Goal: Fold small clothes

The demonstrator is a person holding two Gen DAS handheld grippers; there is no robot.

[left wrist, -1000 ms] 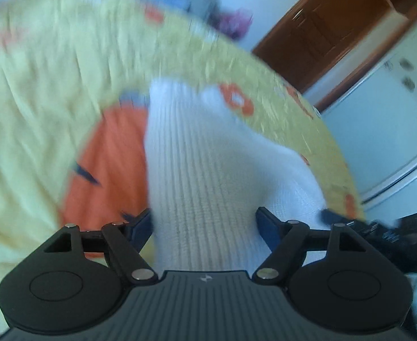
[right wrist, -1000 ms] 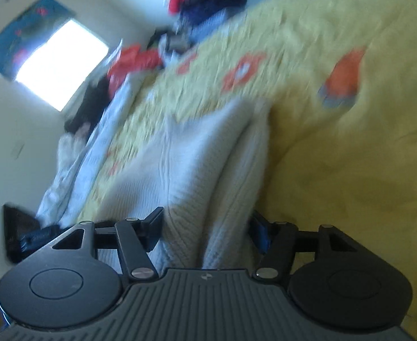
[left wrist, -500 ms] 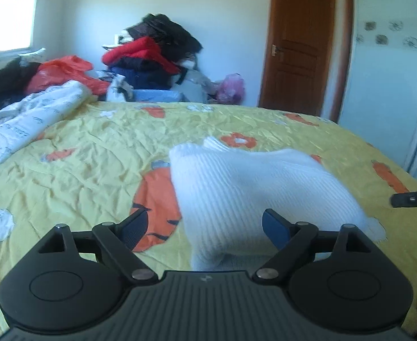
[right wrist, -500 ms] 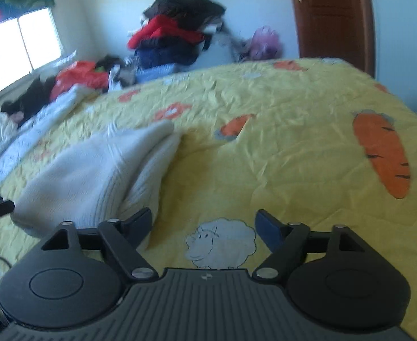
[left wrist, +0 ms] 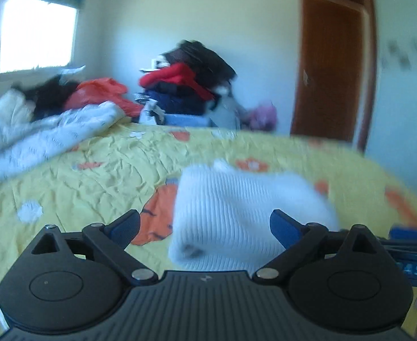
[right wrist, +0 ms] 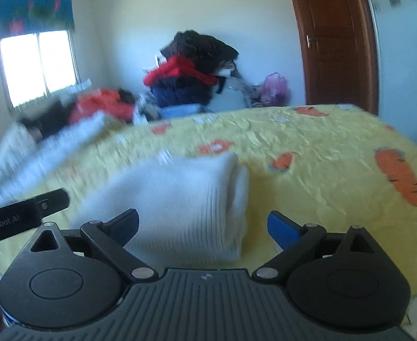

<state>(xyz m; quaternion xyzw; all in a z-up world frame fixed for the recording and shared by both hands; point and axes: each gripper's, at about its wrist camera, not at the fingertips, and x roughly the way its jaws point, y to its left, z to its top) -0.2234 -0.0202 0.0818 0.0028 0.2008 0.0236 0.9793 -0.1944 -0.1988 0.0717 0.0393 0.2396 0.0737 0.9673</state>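
A folded white knit garment (left wrist: 245, 213) lies on the yellow bedspread (left wrist: 94, 176) with carrot prints. In the left wrist view my left gripper (left wrist: 205, 227) is open and empty just in front of the garment's near edge. The garment also shows in the right wrist view (right wrist: 185, 199), stacked in layers. My right gripper (right wrist: 202, 224) is open and empty before its near right corner. The left gripper's body (right wrist: 23, 216) shows at the left of the right wrist view.
A white duvet (left wrist: 37, 133) lies along the bed's left side. A pile of red, dark and blue clothes (right wrist: 191, 76) stands against the far wall. A brown door (right wrist: 336, 39) is at the right. A window (right wrist: 37, 65) is at the left.
Both grippers have drawn back from the garment and levelled out, open and empty. The garment stays folded on the bed. The right view has swung left toward it.
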